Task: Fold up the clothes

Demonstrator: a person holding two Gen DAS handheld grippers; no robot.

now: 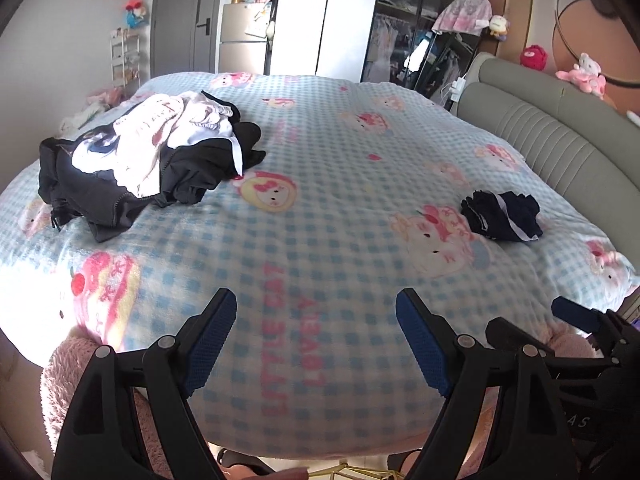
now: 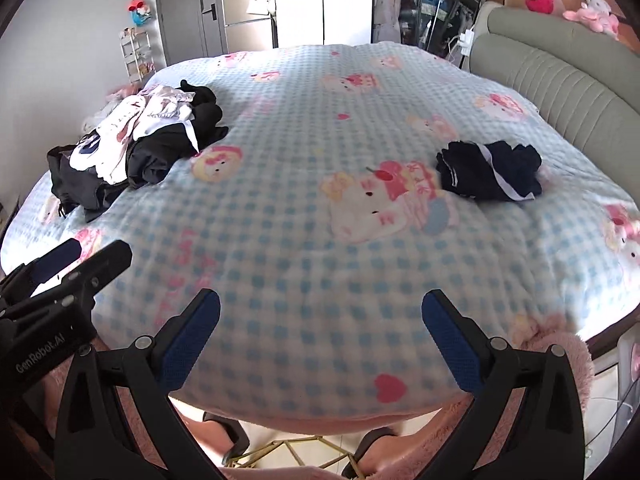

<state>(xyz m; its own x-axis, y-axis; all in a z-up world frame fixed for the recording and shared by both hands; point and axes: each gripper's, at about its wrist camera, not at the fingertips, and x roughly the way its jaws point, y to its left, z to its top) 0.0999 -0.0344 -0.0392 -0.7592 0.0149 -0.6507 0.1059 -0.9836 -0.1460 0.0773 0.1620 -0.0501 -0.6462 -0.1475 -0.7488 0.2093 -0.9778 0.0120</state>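
Observation:
A heap of unfolded black, white and pink clothes lies on the far left of the bed; it also shows in the right wrist view. A folded dark navy garment with a white stripe lies on the right side, seen too in the right wrist view. My left gripper is open and empty above the bed's near edge. My right gripper is open and empty beside it, and its tip shows in the left wrist view. The left gripper shows at the left of the right wrist view.
The bed is covered by a blue checked cartoon-cat blanket with a pink fluffy edge. A grey padded headboard runs along the right. A fridge, door and wardrobe stand at the back. Feet in sandals show below.

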